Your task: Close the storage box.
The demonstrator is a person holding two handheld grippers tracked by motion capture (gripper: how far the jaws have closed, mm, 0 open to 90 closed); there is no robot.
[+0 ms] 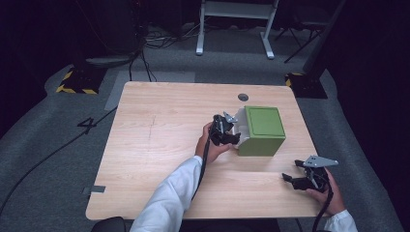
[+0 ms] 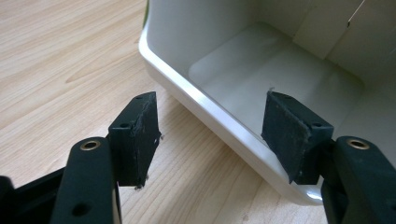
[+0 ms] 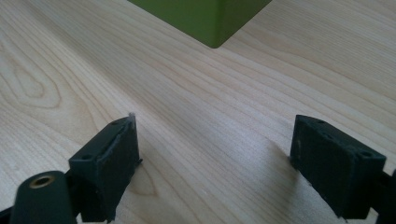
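Green box with a white drawer on our wooden table

We see no readable writing. The boxy matte green case (image 1: 263, 129) sits right of centre; our left gripper (image 2: 212, 135) straddles the glossy white drawer's (image 2: 219, 119) rounded rim, jaws spread, pads off it. Our right gripper (image 3: 215, 163) gapes over bare woodgrain table (image 1: 159, 145).

One green box (image 1: 261, 126) with one white drawer (image 2: 261, 79) stood on one wooden table (image 1: 159, 145). Two grippers were counted, a left gripper (image 1: 231, 135) and a right gripper (image 1: 290, 180), each with two black jaws. One round grommet (image 1: 243, 97) marked the tabletop.
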